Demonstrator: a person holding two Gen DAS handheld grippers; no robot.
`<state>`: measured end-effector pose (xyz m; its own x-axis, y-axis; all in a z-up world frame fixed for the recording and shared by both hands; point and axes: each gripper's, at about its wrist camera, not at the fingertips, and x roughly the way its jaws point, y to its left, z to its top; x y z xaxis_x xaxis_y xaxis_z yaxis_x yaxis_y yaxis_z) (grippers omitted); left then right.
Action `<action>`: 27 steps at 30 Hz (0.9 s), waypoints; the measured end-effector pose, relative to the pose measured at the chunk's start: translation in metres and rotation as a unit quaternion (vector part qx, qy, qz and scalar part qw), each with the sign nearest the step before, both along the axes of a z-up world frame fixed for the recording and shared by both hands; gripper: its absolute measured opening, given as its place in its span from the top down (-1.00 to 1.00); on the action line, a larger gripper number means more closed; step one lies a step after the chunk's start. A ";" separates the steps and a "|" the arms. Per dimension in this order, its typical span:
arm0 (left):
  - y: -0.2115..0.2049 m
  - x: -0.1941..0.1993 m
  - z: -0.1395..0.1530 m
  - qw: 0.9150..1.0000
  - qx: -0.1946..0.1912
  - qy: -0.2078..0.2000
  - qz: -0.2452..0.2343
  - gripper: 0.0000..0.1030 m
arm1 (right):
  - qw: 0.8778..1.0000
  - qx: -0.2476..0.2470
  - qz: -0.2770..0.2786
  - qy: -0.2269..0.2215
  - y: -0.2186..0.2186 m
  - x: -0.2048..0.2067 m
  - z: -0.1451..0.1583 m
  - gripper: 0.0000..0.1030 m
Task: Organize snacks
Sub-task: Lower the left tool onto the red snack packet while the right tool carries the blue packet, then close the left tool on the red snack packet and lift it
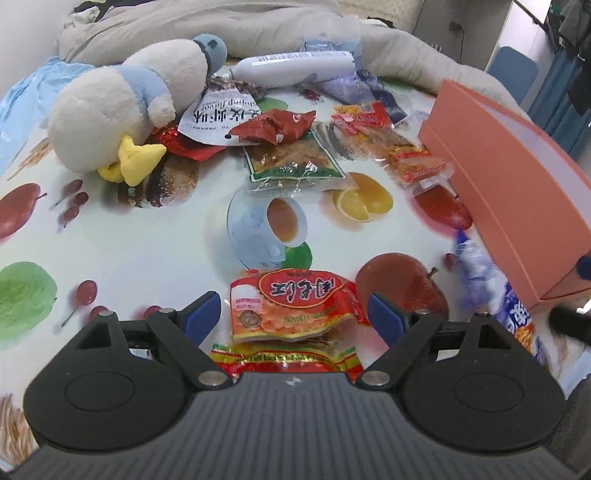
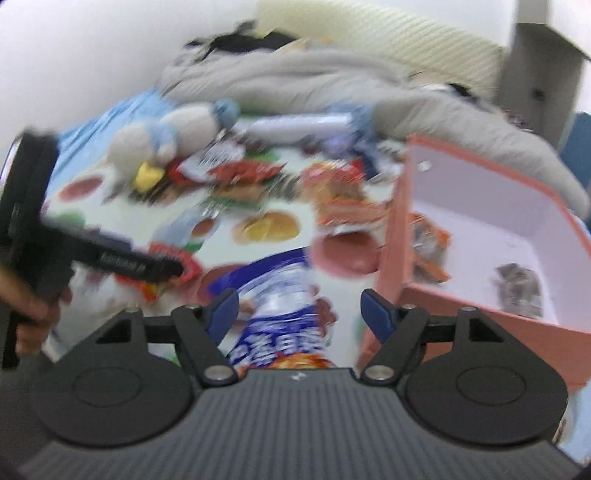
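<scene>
My left gripper [image 1: 293, 314] is open, its blue fingers on either side of a red and orange snack packet [image 1: 295, 306] lying on the fruit-print tablecloth [image 1: 155, 240]. My right gripper [image 2: 299, 312] is open above a blue and white snack bag [image 2: 280, 314], which also shows at the right of the left wrist view [image 1: 495, 291]. A pink box [image 2: 461, 236] stands open at the right with a few snack packets [image 2: 428, 247] inside; it also shows in the left wrist view [image 1: 517, 184]. More snack packets [image 1: 288, 147] lie in a heap farther back.
A white and blue plush duck [image 1: 122, 118] lies at the back left. A white bottle [image 1: 295, 66] lies behind the heap. A grey blanket [image 1: 221, 26] bunches along the far edge. The left gripper's body [image 2: 92, 254] crosses the left of the blurred right wrist view.
</scene>
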<state>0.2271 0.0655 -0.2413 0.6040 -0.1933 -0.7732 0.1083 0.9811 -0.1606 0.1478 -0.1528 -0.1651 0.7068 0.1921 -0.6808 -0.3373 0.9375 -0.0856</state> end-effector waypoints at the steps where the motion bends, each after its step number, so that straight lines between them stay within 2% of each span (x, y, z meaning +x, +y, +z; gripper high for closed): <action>1: -0.001 0.004 -0.004 1.000 0.003 0.002 -0.003 -0.74 | 1.000 -0.012 0.008 0.009 0.005 0.003 -0.005 -0.45; 3: -0.003 0.008 -0.010 1.000 0.011 0.007 -0.008 -0.74 | 0.999 -0.032 0.019 0.016 0.013 0.008 -0.015 -0.45; 6: -0.006 0.012 -0.012 1.000 0.018 0.005 -0.017 -0.74 | 0.998 -0.063 0.006 0.027 0.020 0.016 -0.030 -0.45; 9: -0.008 0.013 -0.014 0.999 0.028 0.002 -0.024 -0.71 | 0.997 -0.061 -0.011 0.040 0.018 0.024 -0.042 -0.45; 12: -0.015 0.011 -0.015 0.998 0.054 -0.002 -0.035 -0.62 | 0.996 -0.057 -0.029 0.059 0.015 0.032 -0.052 -0.45; 14: -0.015 0.008 -0.016 0.998 0.052 -0.005 -0.038 -0.51 | 0.996 -0.060 -0.033 0.066 0.018 0.037 -0.058 -0.45; 15: -0.015 0.006 -0.015 0.998 0.051 -0.010 -0.038 -0.36 | 0.996 -0.057 -0.033 0.064 0.018 0.039 -0.060 -0.46; 22: -0.025 -0.005 -0.014 0.998 0.052 -0.025 -0.040 -0.10 | 0.994 0.021 -0.056 0.091 0.004 0.047 -0.065 -0.47; 24: -0.027 -0.007 -0.011 0.998 0.050 -0.026 -0.036 0.01 | 0.994 0.026 -0.056 0.094 0.002 0.046 -0.064 -0.40; 25: -0.028 -0.009 -0.010 0.998 0.049 -0.028 -0.034 0.24 | 0.994 0.028 -0.055 0.093 0.001 0.045 -0.063 -0.27; 26: -0.028 -0.009 -0.008 0.998 0.047 -0.026 -0.029 0.29 | 0.994 0.032 -0.055 0.093 0.000 0.044 -0.063 0.01; 27: -0.027 -0.009 -0.007 0.999 0.041 -0.022 -0.025 0.34 | 0.994 0.033 -0.059 0.091 -0.001 0.043 -0.061 0.08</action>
